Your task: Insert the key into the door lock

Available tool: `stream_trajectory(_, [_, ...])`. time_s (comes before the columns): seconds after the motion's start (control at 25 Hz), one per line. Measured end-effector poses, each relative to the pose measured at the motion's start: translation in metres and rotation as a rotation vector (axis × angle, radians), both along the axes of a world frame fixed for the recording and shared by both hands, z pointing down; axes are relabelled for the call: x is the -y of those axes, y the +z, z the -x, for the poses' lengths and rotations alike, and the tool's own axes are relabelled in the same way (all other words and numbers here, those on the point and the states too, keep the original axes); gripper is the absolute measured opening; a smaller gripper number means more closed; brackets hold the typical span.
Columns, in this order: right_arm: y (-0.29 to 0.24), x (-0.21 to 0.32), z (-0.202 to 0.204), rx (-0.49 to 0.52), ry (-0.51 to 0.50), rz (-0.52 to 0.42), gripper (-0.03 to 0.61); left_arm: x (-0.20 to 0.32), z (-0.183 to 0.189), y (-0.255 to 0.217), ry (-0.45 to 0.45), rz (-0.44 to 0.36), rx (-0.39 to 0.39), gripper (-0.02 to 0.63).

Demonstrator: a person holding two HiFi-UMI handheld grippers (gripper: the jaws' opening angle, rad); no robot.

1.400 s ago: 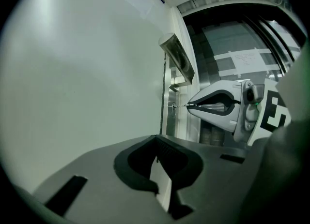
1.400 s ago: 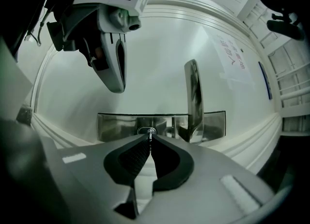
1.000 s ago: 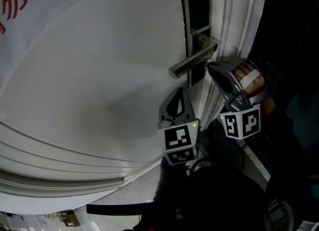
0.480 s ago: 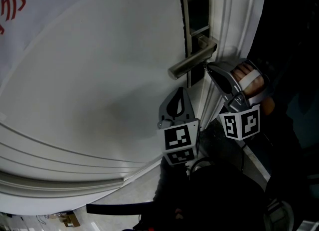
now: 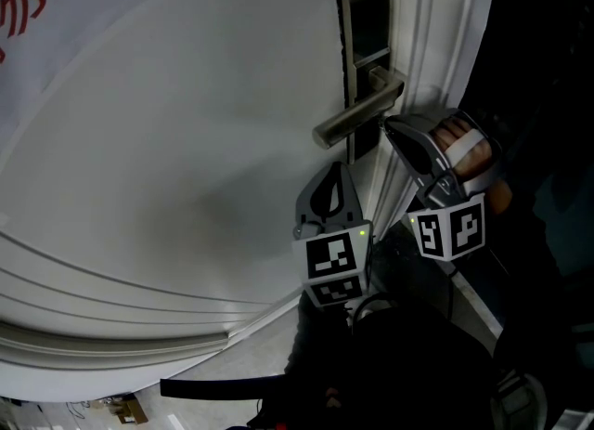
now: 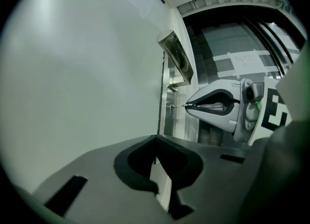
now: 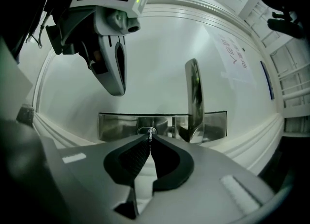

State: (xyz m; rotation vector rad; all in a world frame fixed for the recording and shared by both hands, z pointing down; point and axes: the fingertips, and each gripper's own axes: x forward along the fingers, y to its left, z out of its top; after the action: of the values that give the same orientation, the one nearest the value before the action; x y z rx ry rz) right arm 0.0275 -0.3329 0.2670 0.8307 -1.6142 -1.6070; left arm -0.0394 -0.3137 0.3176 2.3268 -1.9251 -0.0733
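One thin silver key (image 7: 151,132) (tip at lock (image 7: 116,125)) clamped in right tool (image 7: 150,140), left tool (image 6: 156,141) closed, empty

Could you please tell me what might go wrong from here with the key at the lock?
1. The right gripper pinches the small metal key only at its jaw tips, so the key may twist or slip if pushed off-line into the round keyhole.
2. The silver lever handle sits close beside the keyhole; the gripper could knock it.
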Motion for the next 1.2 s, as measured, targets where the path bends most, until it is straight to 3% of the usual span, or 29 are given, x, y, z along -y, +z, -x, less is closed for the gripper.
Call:
stream_trajectory(0.16, [0.0005,0.0002,-0.0001,-0.027,0.005,-0.031,0.012,0.0007,-0.0007,0.0001,0.003,0.001,0.0,0.001])
stream_trajectory(1.2, [0.0008,0.0061,0.0037,-0.014,0.01,-0.018,0.012,0.0037,0.0029,-0.001,0.001,0.002,-0.002,0.002])
